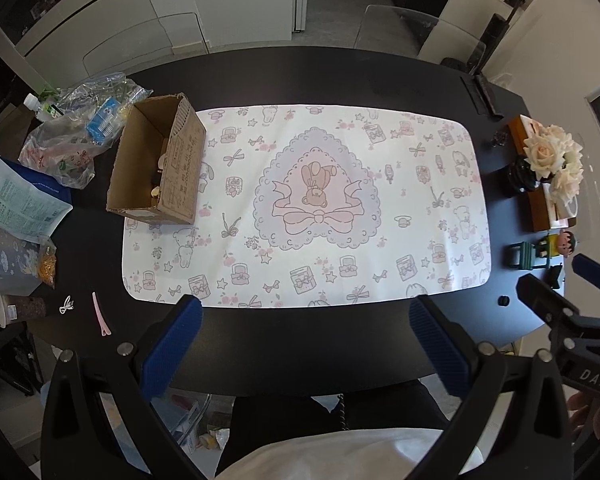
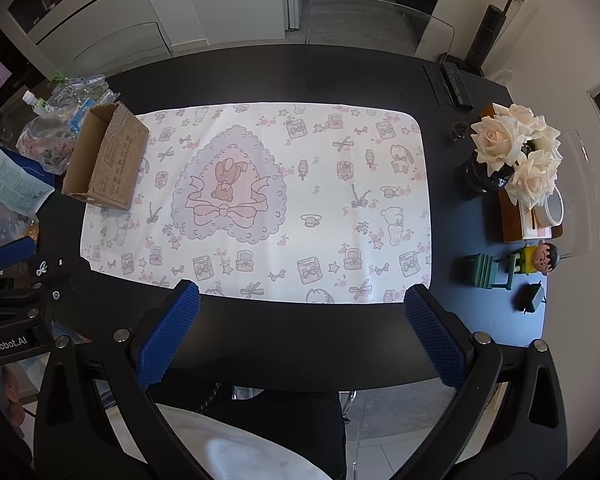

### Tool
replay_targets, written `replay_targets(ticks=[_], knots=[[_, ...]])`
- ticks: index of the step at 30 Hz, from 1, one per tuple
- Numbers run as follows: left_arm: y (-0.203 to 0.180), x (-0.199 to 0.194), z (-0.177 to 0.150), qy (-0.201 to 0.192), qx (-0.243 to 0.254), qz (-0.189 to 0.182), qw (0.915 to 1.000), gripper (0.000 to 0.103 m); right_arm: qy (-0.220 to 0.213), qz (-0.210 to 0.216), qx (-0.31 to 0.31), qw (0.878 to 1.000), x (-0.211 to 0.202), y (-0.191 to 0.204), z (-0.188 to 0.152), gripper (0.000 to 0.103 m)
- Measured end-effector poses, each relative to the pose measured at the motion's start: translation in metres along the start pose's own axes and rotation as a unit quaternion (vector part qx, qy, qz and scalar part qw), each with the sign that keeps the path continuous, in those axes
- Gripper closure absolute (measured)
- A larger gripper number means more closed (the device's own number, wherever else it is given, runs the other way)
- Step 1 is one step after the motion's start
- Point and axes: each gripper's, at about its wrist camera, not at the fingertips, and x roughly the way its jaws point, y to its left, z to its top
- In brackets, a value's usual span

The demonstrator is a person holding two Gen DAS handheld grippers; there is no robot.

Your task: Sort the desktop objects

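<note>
Both grippers hang spread and empty over the near edge of the dark worktop (image 1: 340,76).

The printed paper mat (image 1: 306,204) lies flat mid-worktop, bare dark margin on every side. The left gripper (image 1: 306,344) and right gripper (image 2: 300,334) hold nothing, ribbed blue fingers (image 1: 172,348) wide apart, just short of the mat's near edge. A corrugated cardboard box (image 1: 156,160) overlaps the mat's far-left corner; a pink hair clip (image 1: 100,316) and a small white clip (image 1: 66,305) lie left of the mat, clear of the fingers.

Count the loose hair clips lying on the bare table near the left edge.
2. A pink hair clip lies on the black table off the mat's near-left corner; a small white bow clip sits just left of it. Clutter farther left may hide more.
</note>
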Motion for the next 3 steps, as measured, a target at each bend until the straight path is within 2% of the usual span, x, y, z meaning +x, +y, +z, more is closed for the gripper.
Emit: replay_targets(ticks=[3], knots=[[0.0005, -0.0004, 0.0002, -0.002, 0.002, 0.004, 1.0, 0.0, 0.001, -0.001, 0.0, 1.0, 0.0007, -0.0007, -0.0002, 0.0]])
